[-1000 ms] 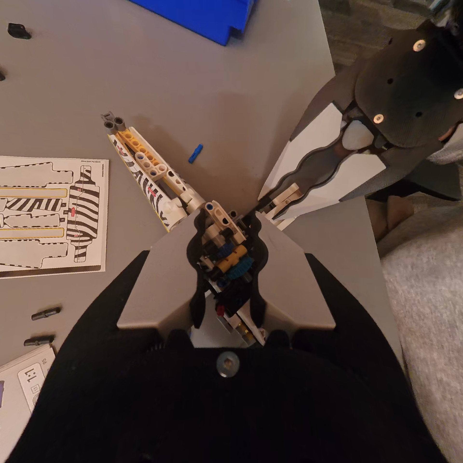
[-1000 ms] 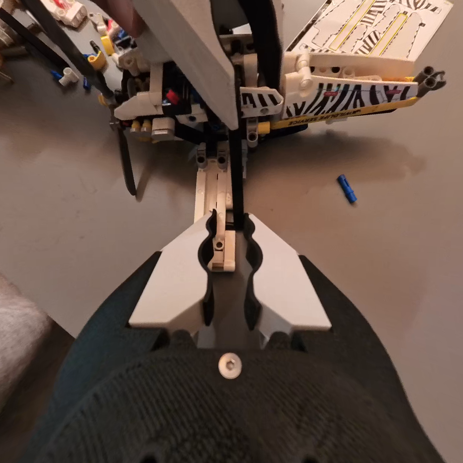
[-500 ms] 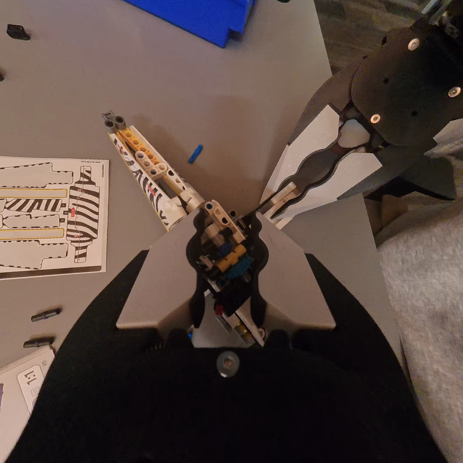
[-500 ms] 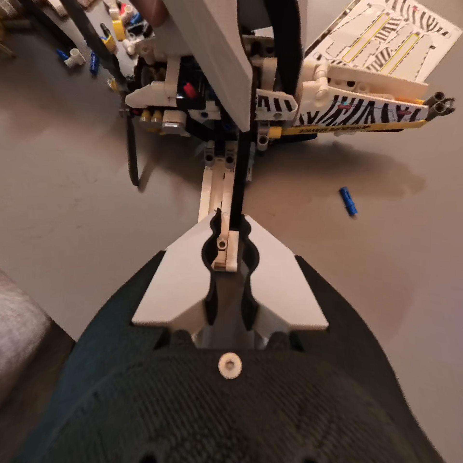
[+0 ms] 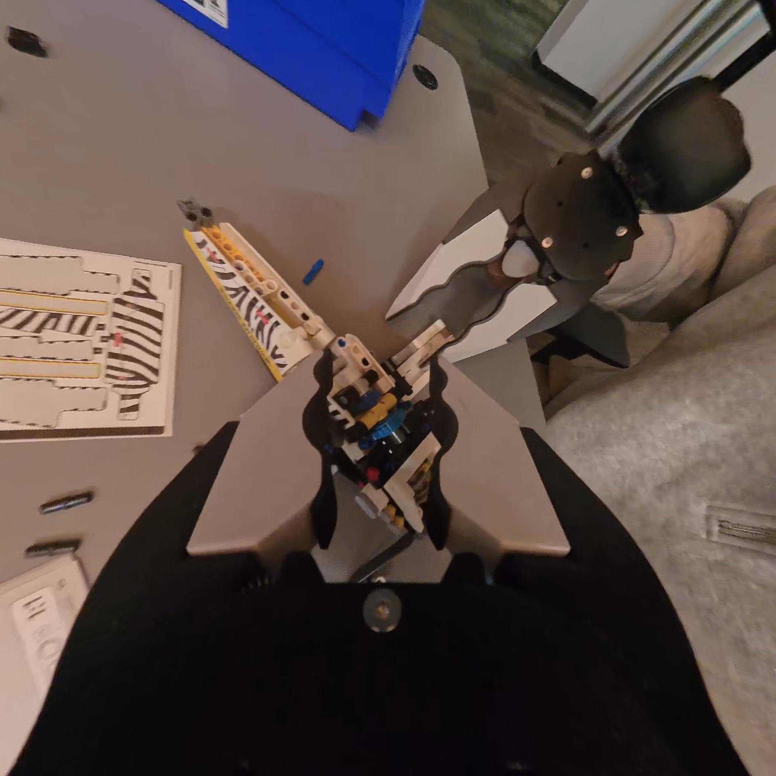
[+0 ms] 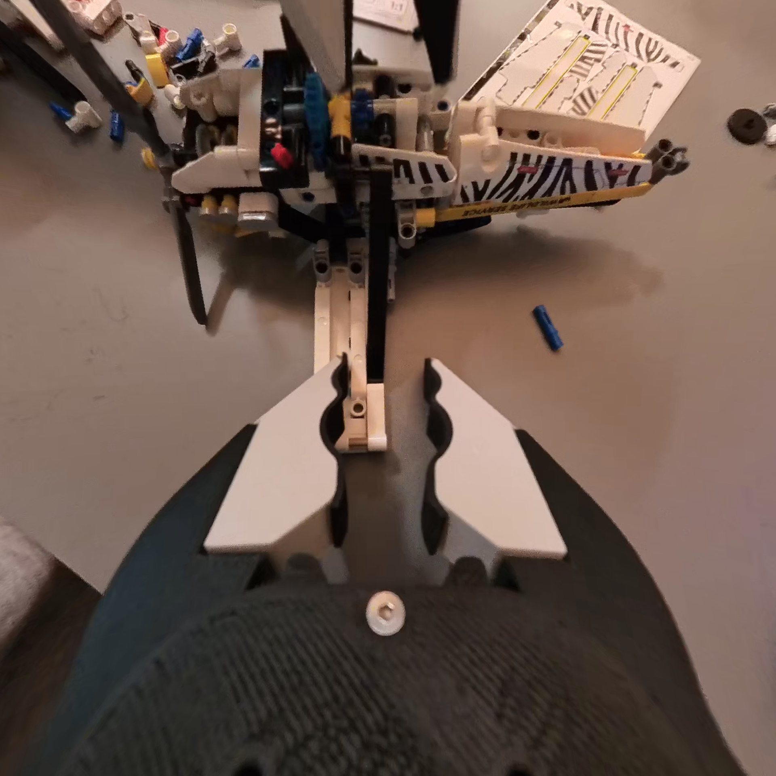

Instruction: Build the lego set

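Note:
A half-built lego plane (image 5: 378, 420) has a white and black body and a zebra-striped tail boom (image 5: 252, 302). My left gripper (image 5: 380, 359) is shut on its body, with a shadow on the table beneath. In the right wrist view the plane (image 6: 319, 138) lies crosswise, and the left gripper (image 6: 390, 79) comes down on it from the top. A white wing piece (image 6: 361, 403) with a black beam (image 6: 378, 294) juts out toward my right gripper (image 6: 386, 361). That gripper is open: the wing lies against its left finger, with a gap to the right finger.
A loose blue pin (image 6: 547, 326) lies on the grey table near the tail. A zebra sticker sheet (image 5: 84, 336) and a booklet (image 5: 38, 621) lie at the left, a blue box (image 5: 315, 50) at the back. Loose parts (image 6: 168, 54) lie behind the plane. The table edge (image 5: 474, 147) runs at the right. The plane (image 6: 319, 138) sits 4 cm or so from the ends of my left fingers. Seen from the left wrist view (image 5: 395, 410) as well.
My right gripper has opened and let go of the white wing piece. Both cameras have pulled back a little. The left gripper still holds the body.

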A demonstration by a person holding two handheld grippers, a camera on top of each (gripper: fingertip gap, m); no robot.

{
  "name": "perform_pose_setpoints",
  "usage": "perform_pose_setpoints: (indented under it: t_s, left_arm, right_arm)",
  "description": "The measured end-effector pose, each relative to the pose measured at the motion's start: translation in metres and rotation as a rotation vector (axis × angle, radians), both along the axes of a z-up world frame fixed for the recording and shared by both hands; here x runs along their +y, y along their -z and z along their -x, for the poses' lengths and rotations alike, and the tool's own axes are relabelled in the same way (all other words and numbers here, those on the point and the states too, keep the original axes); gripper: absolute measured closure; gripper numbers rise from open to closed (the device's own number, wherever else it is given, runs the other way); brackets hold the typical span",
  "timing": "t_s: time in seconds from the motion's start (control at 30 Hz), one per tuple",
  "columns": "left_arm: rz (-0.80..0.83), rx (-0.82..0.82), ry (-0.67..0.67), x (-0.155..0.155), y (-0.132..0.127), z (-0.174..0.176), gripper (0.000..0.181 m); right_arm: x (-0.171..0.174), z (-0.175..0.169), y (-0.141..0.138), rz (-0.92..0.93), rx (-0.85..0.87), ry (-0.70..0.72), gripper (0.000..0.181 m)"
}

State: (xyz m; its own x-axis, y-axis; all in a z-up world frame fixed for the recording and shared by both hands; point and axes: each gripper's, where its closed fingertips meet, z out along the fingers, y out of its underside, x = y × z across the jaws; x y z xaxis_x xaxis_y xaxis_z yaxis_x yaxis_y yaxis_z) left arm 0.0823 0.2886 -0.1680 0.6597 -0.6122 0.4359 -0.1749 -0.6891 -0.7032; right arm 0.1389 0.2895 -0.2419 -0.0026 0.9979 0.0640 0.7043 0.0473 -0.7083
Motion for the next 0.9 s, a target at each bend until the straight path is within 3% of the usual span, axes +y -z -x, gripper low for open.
perform_pose_setpoints:
  t_s: [0.23,0.37,0.7,0.77,0.8,0.9]
  left_arm:
    - [0.01,0.143,-0.026,0.001,0.017,0.013,0.143]
    - [0.001,0.162,-0.037,0.003,0.018,0.015,0.149]
    - [-0.001,0.185,-0.058,0.006,0.023,0.017,0.148]
    - [0.001,0.174,-0.041,0.004,0.023,0.012,0.149]
    - [0.02,0.159,-0.03,0.002,0.025,0.008,0.146]
    - [0.017,0.179,-0.036,0.002,0.025,0.006,0.144]
  right_arm:
    - [-0.014,0.03,-0.031,-0.028,0.144,-0.087,0.129]
    - [-0.028,0.045,-0.033,-0.018,0.147,-0.145,0.118]
    - [-0.033,0.056,-0.041,-0.132,0.201,-0.172,0.118]
    - [-0.026,0.056,-0.044,-0.131,0.224,-0.136,0.121]
    - [-0.02,0.054,-0.047,-0.157,0.24,-0.121,0.159]
    - [-0.02,0.053,-0.047,-0.167,0.241,-0.133,0.161]
